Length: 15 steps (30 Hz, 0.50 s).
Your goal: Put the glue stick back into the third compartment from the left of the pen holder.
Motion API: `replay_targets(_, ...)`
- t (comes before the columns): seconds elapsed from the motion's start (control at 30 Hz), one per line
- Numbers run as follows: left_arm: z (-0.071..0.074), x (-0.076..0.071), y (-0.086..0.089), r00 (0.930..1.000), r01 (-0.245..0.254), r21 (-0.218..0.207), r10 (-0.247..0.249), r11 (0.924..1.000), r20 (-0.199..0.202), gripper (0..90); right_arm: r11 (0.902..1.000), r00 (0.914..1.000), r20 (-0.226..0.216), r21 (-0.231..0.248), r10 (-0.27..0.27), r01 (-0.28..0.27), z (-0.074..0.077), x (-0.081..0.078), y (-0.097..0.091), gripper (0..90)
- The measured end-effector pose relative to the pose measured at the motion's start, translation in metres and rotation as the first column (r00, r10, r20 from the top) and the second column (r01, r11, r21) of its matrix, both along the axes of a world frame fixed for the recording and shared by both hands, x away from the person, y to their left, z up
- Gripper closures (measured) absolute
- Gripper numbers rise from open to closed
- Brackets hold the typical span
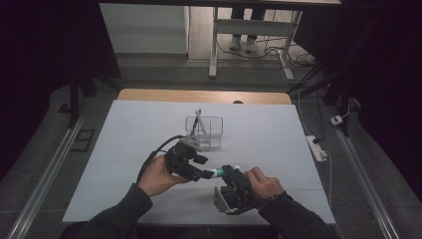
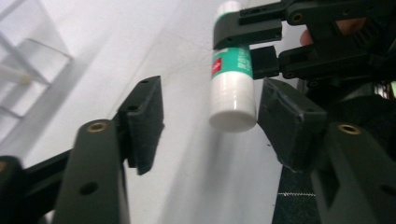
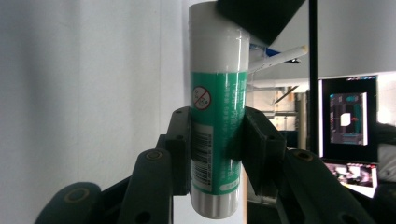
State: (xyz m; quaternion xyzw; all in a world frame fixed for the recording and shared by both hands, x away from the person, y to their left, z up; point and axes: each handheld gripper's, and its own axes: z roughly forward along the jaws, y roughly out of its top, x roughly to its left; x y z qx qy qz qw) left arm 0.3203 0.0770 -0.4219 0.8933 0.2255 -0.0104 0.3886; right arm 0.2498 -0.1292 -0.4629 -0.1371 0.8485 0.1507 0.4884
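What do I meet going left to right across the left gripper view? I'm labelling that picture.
Clear box → left gripper's near-left pad → glue stick, clamped by the right gripper → left gripper's other pad.

You work in a lab or test room, not a home. Your table (image 1: 124, 149) has a white cover and stands in a dark space with rails (image 1: 45, 174) on the floor at both sides. Cables (image 1: 268, 50) and a power strip (image 1: 317, 148) lie on the grey floor. A monitor (image 3: 348, 116) glows behind.
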Motion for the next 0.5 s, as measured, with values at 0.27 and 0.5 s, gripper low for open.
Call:
replay_targets(0.27, -0.004, -0.005, 0.022, 0.9964, -0.078, -0.054, 0.080, 0.9955, 0.029, 18.4, 0.9970, 0.9950, -0.085, 0.054, -0.051, 0.056, 0.008, 0.008, -0.005, 66.2)
replay_targets(0.5, -0.006, -0.013, 0.038, 0.9904, -0.128, -0.065, 0.131, 0.9896, 0.043, 7.8, 0.9877, 0.9837, -0.160, 0.118, -0.082, 0.102, 0.015, 0.016, -0.009, 66.3)
